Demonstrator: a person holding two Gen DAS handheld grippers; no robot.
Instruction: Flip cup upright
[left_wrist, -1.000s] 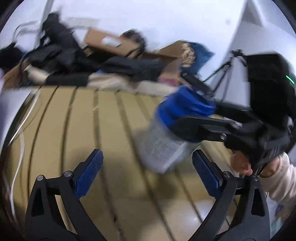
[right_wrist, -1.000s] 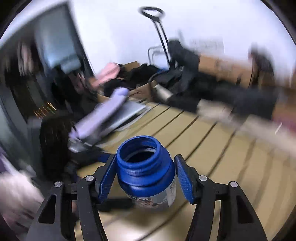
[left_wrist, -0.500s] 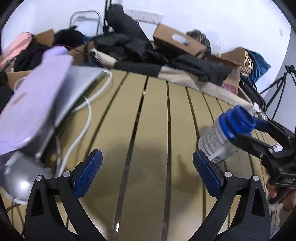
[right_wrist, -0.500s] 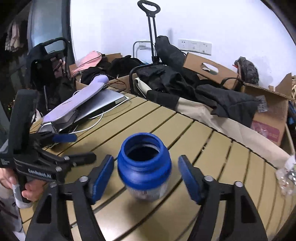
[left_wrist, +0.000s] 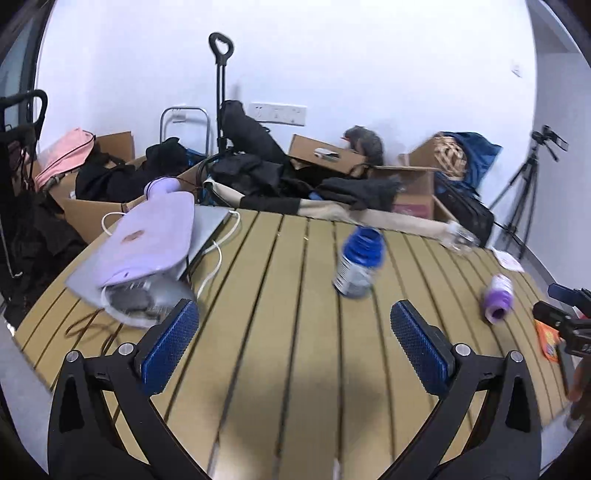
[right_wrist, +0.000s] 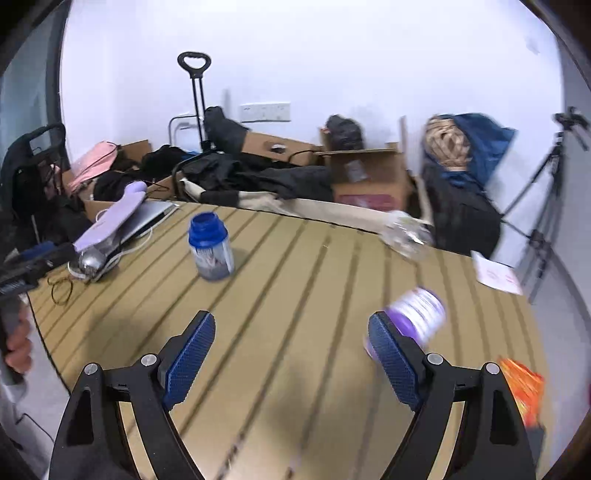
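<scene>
Right gripper (right_wrist: 291, 354) lets go and backs off since half a second ago; the blue cup (right_wrist: 210, 245) now stands upright, mouth up, mid-table (right_wrist: 314, 295). Both grippers, left (left_wrist: 295, 349) too, gape wide, holding nothing. Risk: a purple jar (right_wrist: 417, 314) lies just beside the right fingers, so one swing could roll it. Slatted wood, cluttered room.

Bare slats around upright cup (right_wrist: 211, 246); laptop (right_wrist: 142, 218) left, purple bottle (right_wrist: 415, 314) right, both well apart.

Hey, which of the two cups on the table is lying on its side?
The purple cup lies on its side by the right gripper's fingers; the blue cup stands upright, mouth up.
</scene>
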